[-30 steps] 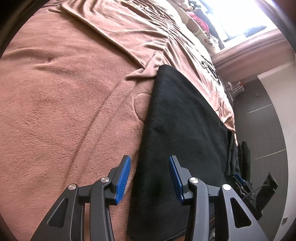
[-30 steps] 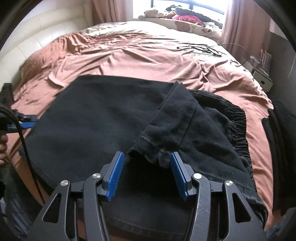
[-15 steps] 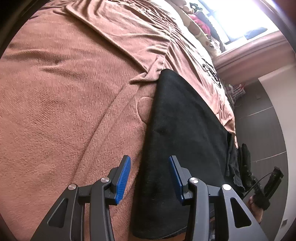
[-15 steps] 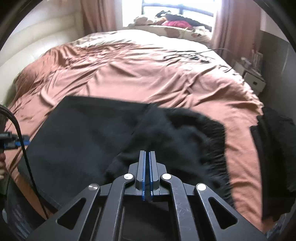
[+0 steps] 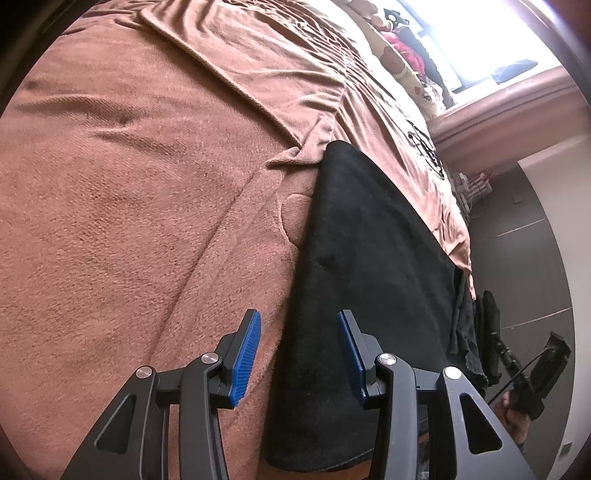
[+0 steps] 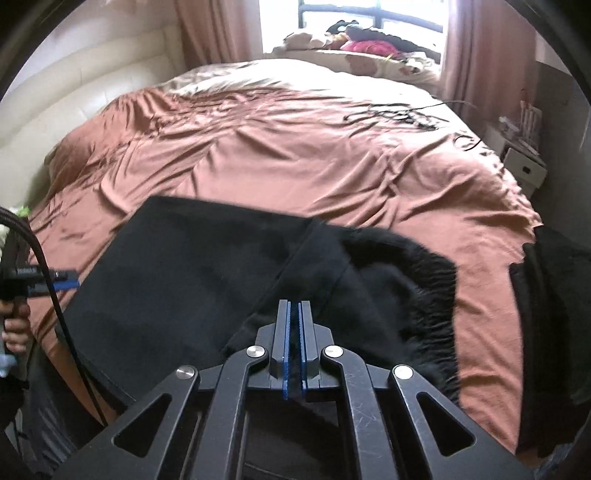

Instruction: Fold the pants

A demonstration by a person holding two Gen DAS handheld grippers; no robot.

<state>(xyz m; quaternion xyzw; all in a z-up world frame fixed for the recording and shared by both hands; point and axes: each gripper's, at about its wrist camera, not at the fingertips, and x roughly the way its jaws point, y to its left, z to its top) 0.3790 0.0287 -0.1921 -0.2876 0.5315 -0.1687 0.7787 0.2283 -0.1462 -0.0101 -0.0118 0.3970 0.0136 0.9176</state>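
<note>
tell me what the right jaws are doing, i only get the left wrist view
Observer: The right gripper is shut on a fold of the black pants.
Operator: which part of them
Observer: A leg end lying doubled over the middle; the gathered waistband sits right of it.
Operator: anything else dark on the bed
Observer: A second dark garment at the bed's right edge, apart from the pants.

daylight from blown-out window far beyond jaws; fisheye bends edges, dark vignette; pants blurred nr right jaws.
</note>
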